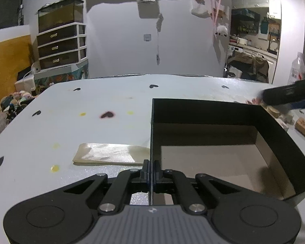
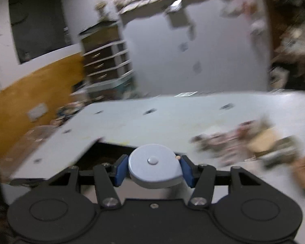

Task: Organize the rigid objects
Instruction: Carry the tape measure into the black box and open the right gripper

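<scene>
Right wrist view: your right gripper [image 2: 154, 167] clamps a grey disc [image 2: 155, 165] near the table's [image 1: 111, 105] front edge, your left gripper [image 1: 151, 171] pinches the black box's [image 1: 274, 134] wall, so carry the disc over its opening and release.

The right hand-held gripper [image 2: 153, 167] clasps a grey disc [image 2: 155, 168].

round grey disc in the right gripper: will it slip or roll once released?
The disc looks rigid and smooth, so it may slip between the right gripper pads, which only touch its curved rim. It is flat, so laid down it probably sits still; on edge it could roll.
</scene>
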